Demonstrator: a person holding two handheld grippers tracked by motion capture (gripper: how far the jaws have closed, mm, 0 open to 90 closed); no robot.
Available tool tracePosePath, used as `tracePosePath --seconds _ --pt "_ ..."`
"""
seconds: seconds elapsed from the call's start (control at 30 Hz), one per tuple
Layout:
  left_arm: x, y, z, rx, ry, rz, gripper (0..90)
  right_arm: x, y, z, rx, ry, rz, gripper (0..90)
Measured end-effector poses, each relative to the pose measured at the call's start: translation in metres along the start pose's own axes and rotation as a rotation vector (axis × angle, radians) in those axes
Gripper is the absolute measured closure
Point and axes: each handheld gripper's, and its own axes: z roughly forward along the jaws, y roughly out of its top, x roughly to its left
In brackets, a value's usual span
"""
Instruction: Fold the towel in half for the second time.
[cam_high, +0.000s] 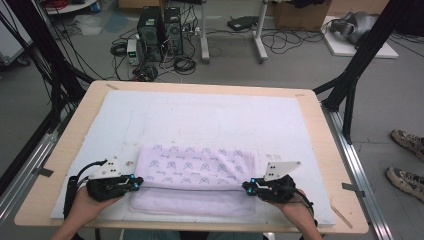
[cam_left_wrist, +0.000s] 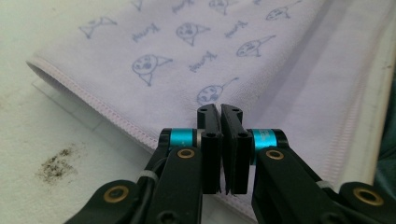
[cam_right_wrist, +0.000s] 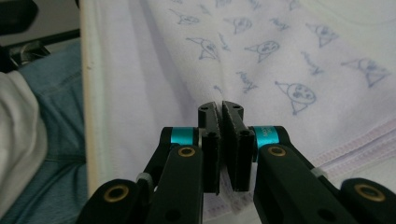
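Observation:
A lilac towel (cam_high: 195, 170) printed with small cartoon faces lies folded into a long strip near the table's front edge. At its left end sits my left gripper (cam_high: 137, 183), held in a hand. My right gripper (cam_high: 246, 187) sits at the right end. In the left gripper view the jaws (cam_left_wrist: 219, 109) are pressed together over the towel's (cam_left_wrist: 280, 84) stitched hem, with a sliver of cloth between them. The right gripper view has the jaws (cam_right_wrist: 220, 106) pinched on a fold of the towel (cam_right_wrist: 280, 56) near its hem.
A white foam mat (cam_high: 200, 115) covers most of the wooden table (cam_high: 75, 130); it carries a dark smudge (cam_left_wrist: 56, 163) left of the towel. The person's jeans (cam_right_wrist: 56, 140) lie just past the table's near edge. Computer towers (cam_high: 160, 32) and cables sit on the floor beyond.

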Motion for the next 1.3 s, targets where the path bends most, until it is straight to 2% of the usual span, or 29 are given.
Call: tracePosePath --seconds 0.2,0.3,0.43,0.47,0.5,0.53,0.6,0.7,0.8,0.9,0.93,1.0,1.07,1.17,1.23,1.27,1.3 --pt "-0.02 -0.004 -0.014 -0.001 -0.014 0.03 86.3 0.017 0.001 -0.016 -0.02 0.028 -0.016 86.0" --pt "-0.03 -0.012 -0.017 0.012 -0.024 0.032 86.3 0.025 -0.006 -0.017 -0.006 0.047 -0.016 86.0" --pt "-0.037 -0.025 -0.011 0.042 -0.046 0.023 85.2 0.03 -0.017 -0.01 0.021 0.08 0.007 83.9" --pt "-0.037 -0.027 -0.01 0.047 -0.06 0.023 81.4 0.03 -0.02 -0.008 0.029 0.111 0.018 78.4" --pt "-0.036 -0.028 -0.009 0.044 -0.062 0.016 73.5 0.028 -0.021 -0.007 0.033 0.143 0.04 71.0" --pt "-0.035 -0.026 -0.01 0.041 -0.063 0.008 65.4 0.026 -0.021 -0.007 0.026 0.15 0.053 68.5" --pt "-0.03 -0.021 -0.011 0.009 -0.049 -0.003 56.5 0.021 -0.018 -0.012 -0.023 0.153 0.056 65.0" --pt "-0.017 -0.007 -0.008 -0.019 -0.028 -0.011 49.0 0.007 -0.007 -0.014 -0.026 0.117 0.065 59.6" --pt "0.003 0.005 0.002 -0.034 0.019 -0.044 44.4 -0.014 0.004 -0.007 -0.01 0.022 0.09 51.5" --pt "0.027 0.01 0.013 -0.061 0.069 -0.112 42.8 -0.038 0.009 0.002 -0.005 -0.061 0.113 46.8" --pt "0.035 0.012 0.017 -0.061 0.089 -0.137 41.3 -0.044 0.01 0.005 0.009 -0.084 0.135 43.9" --pt "0.048 0.015 0.024 -0.054 0.146 -0.151 39.2 -0.057 0.01 0.011 0.02 -0.117 0.155 41.4" --pt "0.059 0.017 0.035 -0.043 0.156 -0.191 37.5 -0.068 0.009 0.017 0.032 -0.143 0.177 38.3" --pt "0.071 0.015 0.049 -0.008 0.139 -0.242 36.2 -0.082 0.004 0.026 0.056 -0.128 0.216 36.6" --pt "0.075 0.012 0.057 0.04 0.107 -0.271 38.2 -0.088 0.001 0.03 0.06 -0.106 0.235 39.8" --pt "0.075 0.011 0.057 0.034 0.111 -0.255 41.3 -0.089 0.0 0.032 0.064 -0.088 0.239 45.6" --pt "0.075 0.011 0.056 0.02 0.072 -0.253 52.7 -0.09 0.0 0.034 0.074 -0.059 0.243 52.7"
